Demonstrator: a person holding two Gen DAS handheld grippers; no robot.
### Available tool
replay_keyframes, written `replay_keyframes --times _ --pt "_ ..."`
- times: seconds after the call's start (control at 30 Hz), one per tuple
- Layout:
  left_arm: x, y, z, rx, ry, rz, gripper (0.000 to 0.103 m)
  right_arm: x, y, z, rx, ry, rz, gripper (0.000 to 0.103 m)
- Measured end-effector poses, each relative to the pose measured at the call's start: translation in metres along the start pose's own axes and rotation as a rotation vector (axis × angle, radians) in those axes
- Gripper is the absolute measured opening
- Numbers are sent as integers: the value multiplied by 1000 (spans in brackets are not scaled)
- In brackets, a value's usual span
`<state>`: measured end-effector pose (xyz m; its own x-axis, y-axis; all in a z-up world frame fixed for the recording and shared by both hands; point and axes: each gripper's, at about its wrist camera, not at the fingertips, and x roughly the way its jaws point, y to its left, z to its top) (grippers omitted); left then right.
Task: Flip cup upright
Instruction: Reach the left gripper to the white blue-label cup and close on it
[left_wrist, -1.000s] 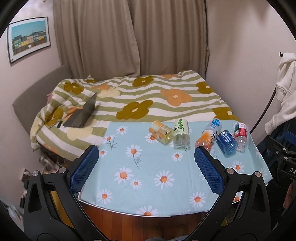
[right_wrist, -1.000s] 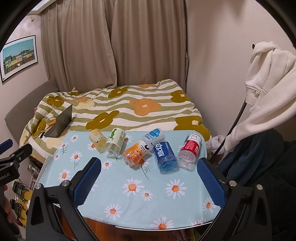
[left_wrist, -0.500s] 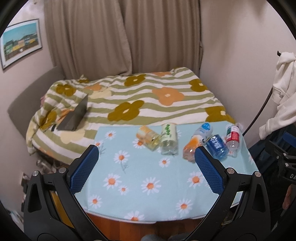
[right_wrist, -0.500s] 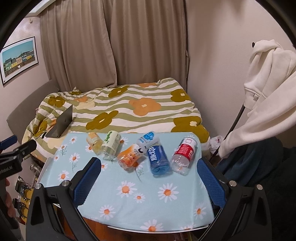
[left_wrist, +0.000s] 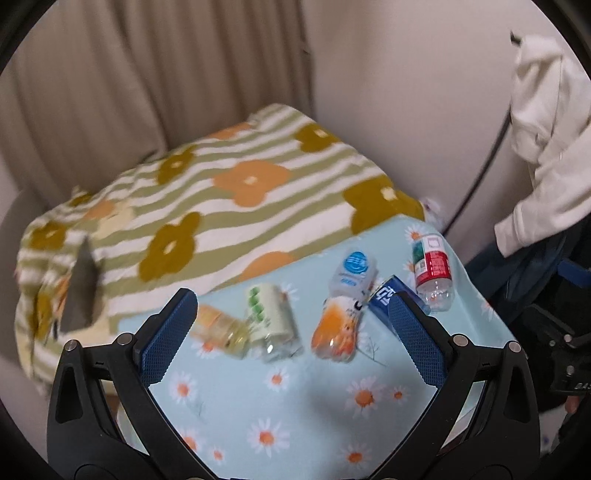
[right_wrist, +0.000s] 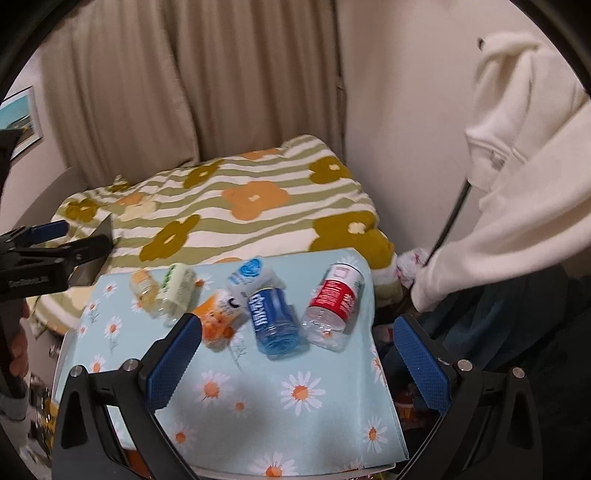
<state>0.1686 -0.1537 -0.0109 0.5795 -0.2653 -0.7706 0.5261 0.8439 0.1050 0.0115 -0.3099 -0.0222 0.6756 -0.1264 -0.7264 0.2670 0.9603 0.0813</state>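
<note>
Several cut-off bottle cups lie on their sides on the daisy-print table (left_wrist: 295, 398): a yellow one (left_wrist: 221, 330), a green-and-white one (left_wrist: 273, 319), an orange one (left_wrist: 338, 326), a white one with a blue cap label (left_wrist: 354, 273), a blue one (right_wrist: 273, 317) and a red-labelled one (right_wrist: 334, 304). My left gripper (left_wrist: 291, 332) is open and empty above the near table, roughly over the green and orange cups. My right gripper (right_wrist: 295, 358) is open and empty, near the blue and red cups. The left gripper also shows in the right wrist view (right_wrist: 44, 247).
A bed with a striped flower blanket (left_wrist: 229, 206) lies behind the table, with a dark laptop (left_wrist: 79, 291) on it. A white hoodie (right_wrist: 517, 177) hangs at the right over dark clothes. Curtains (right_wrist: 221, 85) hang at the back.
Both grippers have moved forward and tilted toward the cups, which now sit closer and larger between the jaws. Both views are motion-blurred. The jaws stay open.
</note>
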Motion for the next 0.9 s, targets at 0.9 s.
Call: replay_keyframes --times 0.9 --pt "261 -60 21 292 443 -354 98 115 -53 -30 296 198 -171 103"
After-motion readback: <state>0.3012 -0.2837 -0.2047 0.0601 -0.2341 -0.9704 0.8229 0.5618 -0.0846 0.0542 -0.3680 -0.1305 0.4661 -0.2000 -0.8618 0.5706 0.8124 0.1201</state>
